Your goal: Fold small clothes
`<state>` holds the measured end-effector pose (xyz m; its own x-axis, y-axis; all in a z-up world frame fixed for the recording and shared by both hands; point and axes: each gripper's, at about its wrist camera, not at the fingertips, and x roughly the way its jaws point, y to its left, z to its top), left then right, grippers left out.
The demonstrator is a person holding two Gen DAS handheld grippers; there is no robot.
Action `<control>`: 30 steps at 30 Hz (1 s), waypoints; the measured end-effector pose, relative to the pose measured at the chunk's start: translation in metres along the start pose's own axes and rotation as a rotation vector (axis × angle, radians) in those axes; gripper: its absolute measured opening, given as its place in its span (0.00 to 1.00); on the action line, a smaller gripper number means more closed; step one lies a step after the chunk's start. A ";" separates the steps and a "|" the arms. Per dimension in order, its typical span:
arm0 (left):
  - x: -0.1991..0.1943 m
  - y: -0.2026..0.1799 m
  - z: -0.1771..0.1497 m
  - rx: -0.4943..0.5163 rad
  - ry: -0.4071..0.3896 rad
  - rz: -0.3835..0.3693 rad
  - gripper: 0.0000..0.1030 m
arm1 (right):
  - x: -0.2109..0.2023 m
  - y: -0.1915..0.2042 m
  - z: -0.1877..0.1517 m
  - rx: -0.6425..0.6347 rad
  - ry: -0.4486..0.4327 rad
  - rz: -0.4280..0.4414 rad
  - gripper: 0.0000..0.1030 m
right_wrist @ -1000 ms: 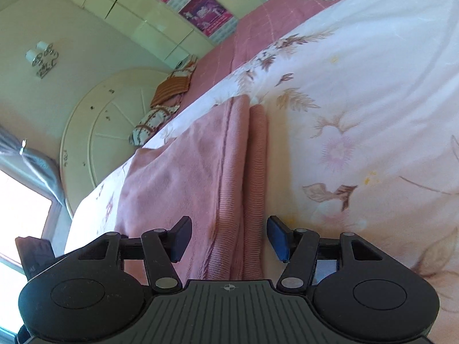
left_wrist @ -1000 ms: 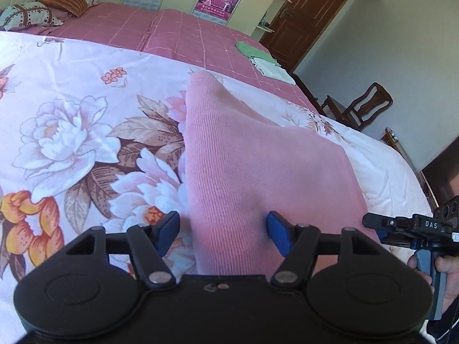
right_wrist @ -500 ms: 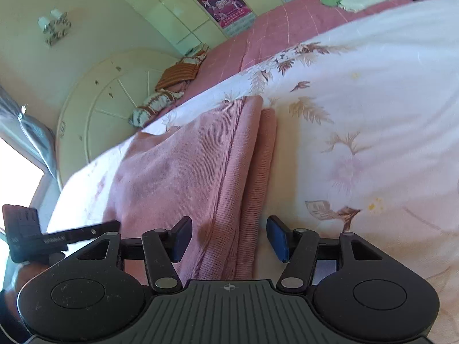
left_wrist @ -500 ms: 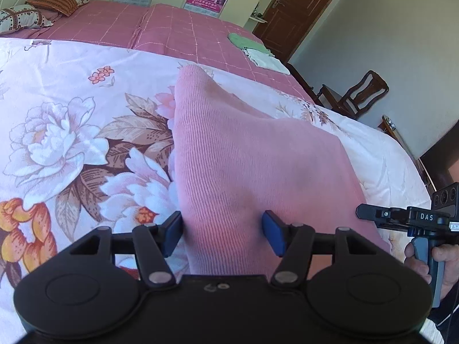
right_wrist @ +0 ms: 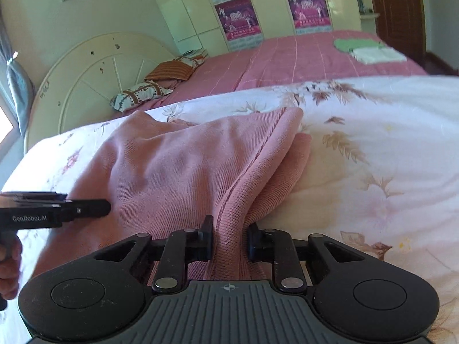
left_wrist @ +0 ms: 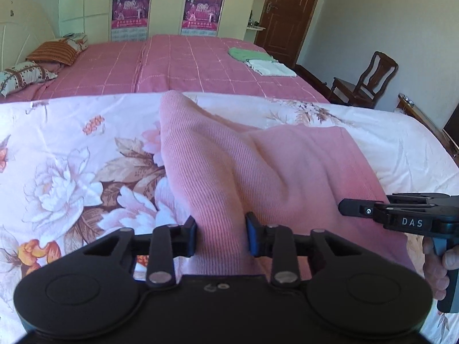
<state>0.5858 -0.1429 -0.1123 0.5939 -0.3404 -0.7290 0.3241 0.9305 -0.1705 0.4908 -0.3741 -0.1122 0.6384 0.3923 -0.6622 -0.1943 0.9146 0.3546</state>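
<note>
Pink ribbed knit garment (left_wrist: 258,172) spread on the white floral bedsheet (left_wrist: 71,149), near end bunched and drawn up toward both tools, far end tapering to a point by the sheet's far edge. Left gripper (left_wrist: 221,236), black with blue pads, at the garment's near left corner: jaws closing, a gathered fold of pink knit pinched between the pads, both pads pressing on the cloth. Right gripper (right_wrist: 231,240), black, at the near right corner by the ribbed seam: jaws closing too, narrowed to a small gap filled by a bundle of hem, fabric squeezed on both sides. In the left wrist view, right gripper (left_wrist: 401,215) at the right edge, just beside the garment's right border, with part of a hand (left_wrist: 436,269) on its grip. In the right wrist view, left gripper (right_wrist: 54,210) at the left edge over the garment's left side, hand (right_wrist: 10,269) below it. Between the two held corners, cloth sagging in soft creases. Farther off, a pink checked bedspread (left_wrist: 186,63) carrying a folded green cloth (left_wrist: 246,54) and a folded white cloth (left_wrist: 271,67), touching each other, well apart from the pink garment.
</note>
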 end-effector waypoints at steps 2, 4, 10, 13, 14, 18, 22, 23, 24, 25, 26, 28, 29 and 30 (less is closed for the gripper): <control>-0.007 -0.005 0.003 0.022 -0.010 0.006 0.28 | -0.005 0.002 0.002 -0.005 -0.013 -0.005 0.20; -0.015 -0.011 0.006 0.046 -0.025 0.006 0.27 | -0.008 0.007 0.008 0.000 -0.030 0.001 0.20; -0.035 -0.021 0.012 0.083 -0.064 -0.009 0.27 | -0.024 0.027 0.018 -0.052 -0.070 -0.013 0.19; -0.046 -0.012 0.008 0.075 -0.088 -0.022 0.27 | -0.032 0.039 0.021 -0.064 -0.089 -0.025 0.19; -0.051 -0.008 0.007 0.074 -0.097 -0.024 0.27 | -0.035 0.045 0.021 -0.076 -0.096 -0.030 0.19; -0.073 0.016 0.000 0.069 -0.121 -0.022 0.27 | -0.043 0.076 0.025 -0.122 -0.117 -0.031 0.19; -0.101 0.066 -0.009 0.053 -0.129 -0.001 0.27 | -0.034 0.126 0.025 -0.165 -0.131 -0.019 0.19; -0.109 0.081 -0.013 0.053 -0.128 0.010 0.27 | -0.030 0.139 0.024 -0.168 -0.132 -0.013 0.19; -0.117 0.096 -0.016 0.051 -0.126 0.021 0.27 | -0.024 0.155 0.023 -0.170 -0.129 -0.001 0.19; -0.124 0.112 -0.020 0.046 -0.125 0.031 0.27 | -0.017 0.171 0.021 -0.173 -0.125 0.011 0.19; -0.134 0.132 -0.025 0.037 -0.120 0.046 0.27 | -0.011 0.187 0.019 -0.177 -0.121 0.023 0.19; -0.149 0.166 -0.035 0.019 -0.111 0.072 0.27 | 0.008 0.223 0.014 -0.187 -0.106 0.052 0.19; -0.157 0.185 -0.039 0.009 -0.106 0.084 0.27 | 0.019 0.241 0.011 -0.192 -0.098 0.067 0.19; -0.165 0.205 -0.042 -0.001 -0.099 0.100 0.27 | 0.030 0.259 0.008 -0.196 -0.090 0.082 0.19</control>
<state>0.5229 0.1098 -0.0546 0.6929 -0.2578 -0.6733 0.2589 0.9606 -0.1014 0.4657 -0.1264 -0.0352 0.6766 0.4638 -0.5719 -0.3838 0.8850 0.2636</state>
